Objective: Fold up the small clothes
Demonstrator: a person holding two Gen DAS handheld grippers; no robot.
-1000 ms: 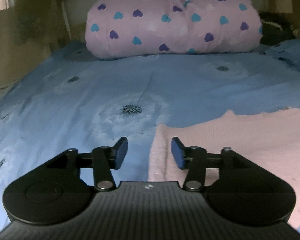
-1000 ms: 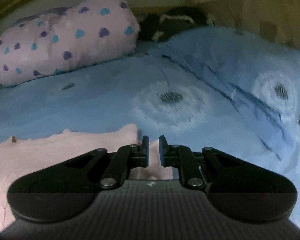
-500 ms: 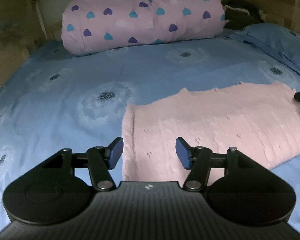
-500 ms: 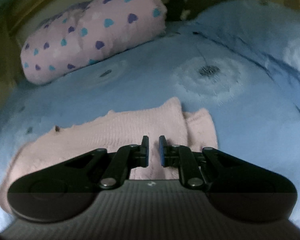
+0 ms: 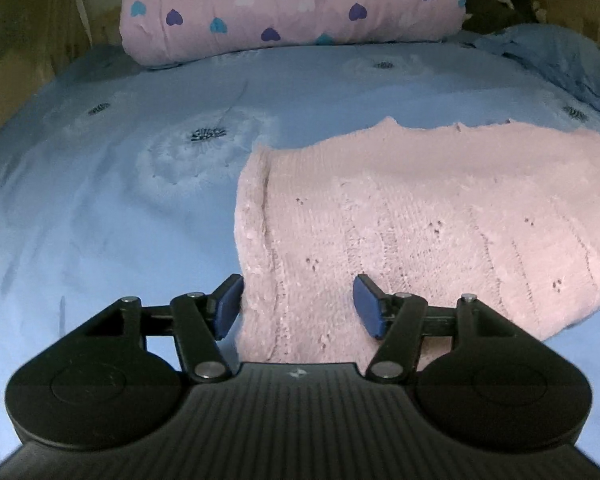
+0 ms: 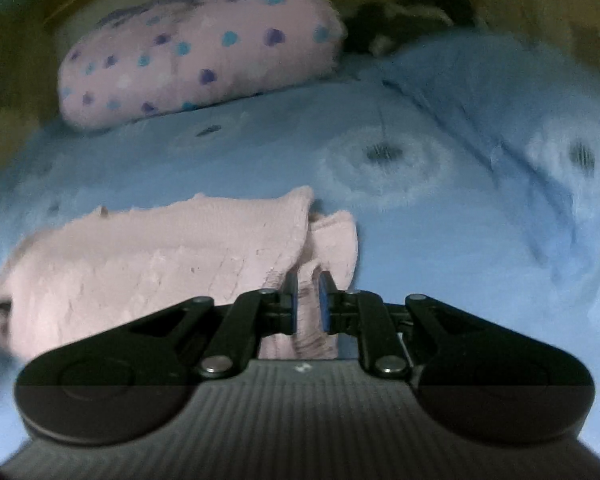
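A pink knitted garment (image 5: 420, 224) lies spread on the blue bed sheet (image 5: 100, 200). My left gripper (image 5: 298, 306) is open, its blue pads (image 5: 228, 306) straddling the garment's near left edge just above the cloth. In the right wrist view the same garment (image 6: 140, 272) shows its right end, where a fold of cloth is lifted. My right gripper (image 6: 308, 308) is shut on that pink fold, which bunches up between the pads.
A rolled pink quilt with blue and purple hearts (image 5: 292, 4) lies across the head of the bed, also in the right wrist view (image 6: 196, 60). A blue pillow (image 5: 560, 60) sits at the right. A dark item (image 5: 496, 4) lies behind it. Walls flank the bed.
Both grippers have pulled back and up, so more of the garment shows. My right gripper stays shut and now lifts the garment's right edge. My left gripper stays open.
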